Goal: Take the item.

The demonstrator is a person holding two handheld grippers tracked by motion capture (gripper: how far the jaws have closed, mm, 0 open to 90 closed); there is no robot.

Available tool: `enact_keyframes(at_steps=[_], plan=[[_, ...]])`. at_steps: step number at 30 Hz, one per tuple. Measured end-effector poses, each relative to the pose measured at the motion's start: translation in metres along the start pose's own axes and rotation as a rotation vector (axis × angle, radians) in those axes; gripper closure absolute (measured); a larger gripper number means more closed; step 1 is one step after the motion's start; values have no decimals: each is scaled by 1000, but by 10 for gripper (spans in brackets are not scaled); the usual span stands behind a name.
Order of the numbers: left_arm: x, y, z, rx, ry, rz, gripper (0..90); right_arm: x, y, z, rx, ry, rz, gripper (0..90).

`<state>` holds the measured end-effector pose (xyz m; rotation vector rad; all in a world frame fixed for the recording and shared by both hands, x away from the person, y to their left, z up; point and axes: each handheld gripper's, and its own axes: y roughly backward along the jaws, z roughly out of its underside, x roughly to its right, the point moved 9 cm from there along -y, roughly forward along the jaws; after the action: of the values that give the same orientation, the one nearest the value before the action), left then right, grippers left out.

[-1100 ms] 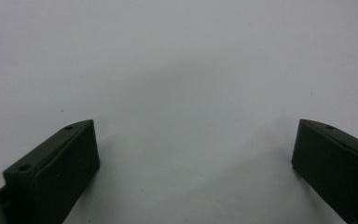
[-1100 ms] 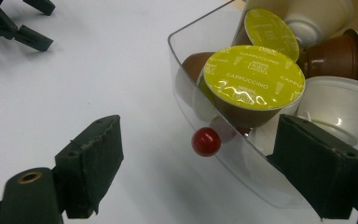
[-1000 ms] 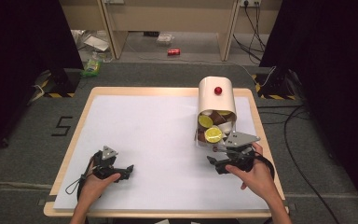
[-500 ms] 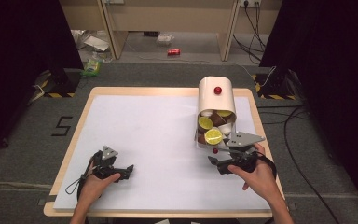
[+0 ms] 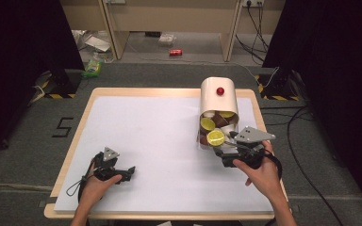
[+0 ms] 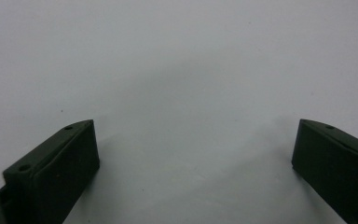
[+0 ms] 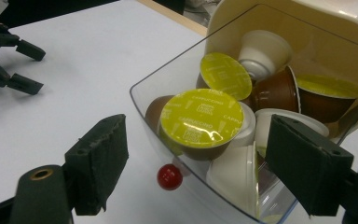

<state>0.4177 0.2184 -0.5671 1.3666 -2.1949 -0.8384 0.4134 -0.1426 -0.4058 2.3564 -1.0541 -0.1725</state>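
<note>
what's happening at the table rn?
A person holds a gripper in each hand over a white-covered table. The right gripper is open, its fingers on either side of the clear mouth of a cream capsule dispenser, aimed at a yellow-lidded coffee capsule; nothing is gripped yet. The left gripper rests open near the table's front left, holding nothing.
</note>
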Motion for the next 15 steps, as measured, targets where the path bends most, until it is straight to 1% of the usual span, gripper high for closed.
enact_keyframes(at_steps=[5, 8, 11, 12, 15], plan=[[0, 0, 0, 2, 2, 0, 0, 5, -7, -10, 18, -23, 19, 219], [0, 0, 0, 2, 2, 0, 0, 6, -14, -16, 16, -28, 21, 223], [0, 0, 0, 2, 2, 0, 1, 3, -19, -18, 9, -25, 16, 224], [0, 0, 0, 1, 2, 0, 0, 2, -22, -17, -5, -16, 21, 224], [0, 0, 0, 2, 2, 0, 0, 2, -24, -17, -8, -18, 24, 224]])
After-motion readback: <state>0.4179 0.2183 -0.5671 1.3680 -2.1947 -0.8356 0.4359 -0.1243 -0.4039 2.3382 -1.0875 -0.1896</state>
